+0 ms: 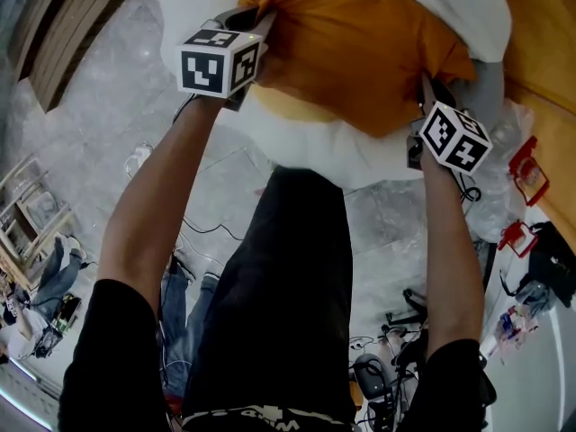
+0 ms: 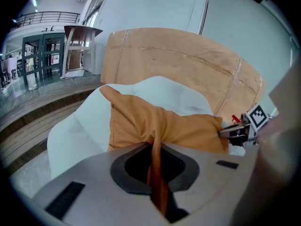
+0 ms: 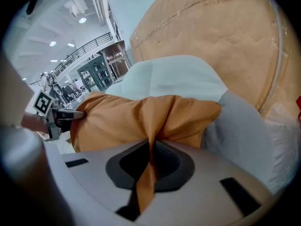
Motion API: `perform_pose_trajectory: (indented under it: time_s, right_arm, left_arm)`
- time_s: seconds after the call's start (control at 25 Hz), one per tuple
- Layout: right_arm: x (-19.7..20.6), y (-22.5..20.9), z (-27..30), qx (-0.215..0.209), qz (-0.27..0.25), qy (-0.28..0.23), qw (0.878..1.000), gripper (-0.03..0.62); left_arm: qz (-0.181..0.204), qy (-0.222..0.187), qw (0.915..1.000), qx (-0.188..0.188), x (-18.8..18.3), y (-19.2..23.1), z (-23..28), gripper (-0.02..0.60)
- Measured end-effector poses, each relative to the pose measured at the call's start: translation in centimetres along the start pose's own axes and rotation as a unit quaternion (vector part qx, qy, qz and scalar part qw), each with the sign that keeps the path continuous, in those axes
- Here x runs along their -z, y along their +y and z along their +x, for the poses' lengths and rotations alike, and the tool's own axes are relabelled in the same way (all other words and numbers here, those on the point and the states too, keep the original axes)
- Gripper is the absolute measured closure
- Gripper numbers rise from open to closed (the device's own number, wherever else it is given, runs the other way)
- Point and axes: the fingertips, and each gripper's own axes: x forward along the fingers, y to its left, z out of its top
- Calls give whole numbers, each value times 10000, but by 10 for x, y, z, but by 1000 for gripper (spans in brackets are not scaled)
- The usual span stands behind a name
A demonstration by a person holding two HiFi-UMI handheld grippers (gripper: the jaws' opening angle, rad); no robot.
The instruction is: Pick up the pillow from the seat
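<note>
orange cloth, likely soft and light: the pillow lies on the white seat, left gripper and right gripper each clamped tight on a pinched fold at opposite edges (thin folds may slip).

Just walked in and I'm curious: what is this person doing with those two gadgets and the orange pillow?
A person holds a gripper in each hand and grips the pillow over the white seat. The left gripper is shut on a fold of cloth at one end, the right gripper on a fold at the other. Whether the pillow has left the seat yet cannot be told.
</note>
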Motion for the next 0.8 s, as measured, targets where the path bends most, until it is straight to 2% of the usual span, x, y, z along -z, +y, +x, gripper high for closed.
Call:
perform_pose_trajectory:
  time_s: [0.16, 0.32, 0.56, 0.8]
  right_arm:
    - [-18, 2, -19, 112, -106, -106, 9998, 557]
    - [-53, 13, -43, 115, -120, -303, 9994, 557]
    - [-104, 41, -96, -31, -529, -575, 9969, 557]
    - [-140, 71, -160, -123, -567, -666, 9961, 556]
  left_arm:
    - [-4, -45, 9999, 98, -19, -8, -19, 557]
    - [16, -132, 9998, 124, -46, -10, -48, 557]
    - [29, -302, 9994, 167, -73, -21, -115, 557]
    - [-166, -442, 9989, 38, -103, -36, -184, 563]
